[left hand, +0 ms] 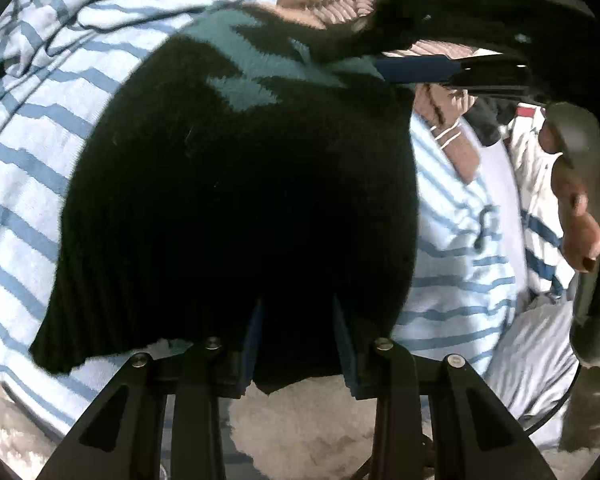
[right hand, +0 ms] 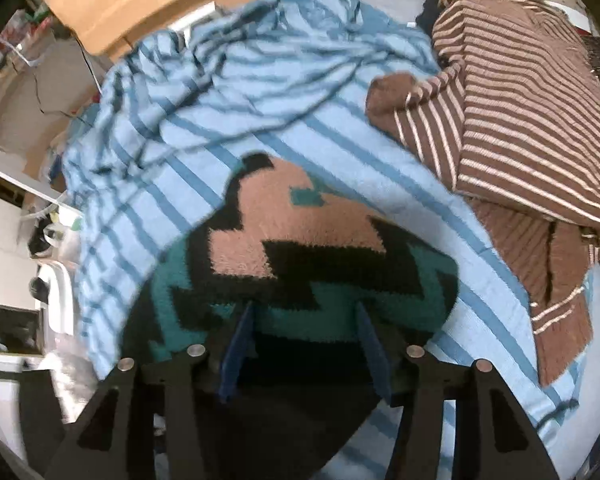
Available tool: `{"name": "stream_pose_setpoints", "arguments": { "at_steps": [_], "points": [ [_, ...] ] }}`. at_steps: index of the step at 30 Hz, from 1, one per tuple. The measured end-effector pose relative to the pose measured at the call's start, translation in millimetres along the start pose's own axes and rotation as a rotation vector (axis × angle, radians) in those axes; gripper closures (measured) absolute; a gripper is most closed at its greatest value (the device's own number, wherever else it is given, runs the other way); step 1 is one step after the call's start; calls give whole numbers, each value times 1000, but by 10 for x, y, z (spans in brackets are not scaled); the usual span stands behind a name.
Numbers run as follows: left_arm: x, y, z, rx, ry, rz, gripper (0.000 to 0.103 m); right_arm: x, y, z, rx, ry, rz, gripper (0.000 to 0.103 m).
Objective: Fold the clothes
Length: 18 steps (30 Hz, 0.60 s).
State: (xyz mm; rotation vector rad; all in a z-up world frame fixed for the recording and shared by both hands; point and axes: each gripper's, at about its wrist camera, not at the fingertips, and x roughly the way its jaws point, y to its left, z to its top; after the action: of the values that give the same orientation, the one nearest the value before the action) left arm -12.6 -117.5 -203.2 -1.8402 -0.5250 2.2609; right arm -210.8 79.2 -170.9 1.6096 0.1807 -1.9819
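Note:
A thick black knit sweater [left hand: 236, 208] with teal zigzags fills the left wrist view. Its ribbed hem runs between the fingers of my left gripper [left hand: 298, 312], which is shut on it. In the right wrist view the same sweater [right hand: 300, 256] shows its pink, black and teal pattern. There my right gripper [right hand: 304, 316] is shut on its near edge. From the left wrist view, the right gripper's blue pad [left hand: 416, 70] clamps the sweater's far edge. The sweater hangs spread between both grippers, just over the bed.
A light blue striped blanket [right hand: 260, 120] covers the bed, bunched at the far left. A brown striped garment [right hand: 520, 100] lies at the right. A hand [left hand: 576, 216] grips the right tool's handle. A wooden headboard [right hand: 140, 4] is behind. White furniture [right hand: 4, 220] stands left.

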Motion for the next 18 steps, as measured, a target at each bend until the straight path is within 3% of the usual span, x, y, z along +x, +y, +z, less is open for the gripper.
{"name": "stream_pose_setpoints", "arguments": {
  "at_steps": [1, 4, 6, 9, 13, 18],
  "points": [
    [-129, 11, 5, -10, -27, -9, 75, -116, 28, 9, -1, -19, 27, 49],
    [-538, 88, 53, -25, -128, 5, 76, -327, 235, 66, -75, -42, 81, 55],
    [-664, 78, 122, -13, -171, 62, 76, -314, 416, 150, -148, -37, 43, 57],
    [-475, 55, 223, -3, -160, 176, 76, -112, 603, 347, -201, 10, -3, 60],
    [-97, 226, 260, -74, -89, 182, 76, 232, 610, 477, -198, 96, -36, 63],
    [-20, 225, 220, -71, -98, 202, 76, 600, 557, 588, -171, 173, -80, 62]
  ]
}}
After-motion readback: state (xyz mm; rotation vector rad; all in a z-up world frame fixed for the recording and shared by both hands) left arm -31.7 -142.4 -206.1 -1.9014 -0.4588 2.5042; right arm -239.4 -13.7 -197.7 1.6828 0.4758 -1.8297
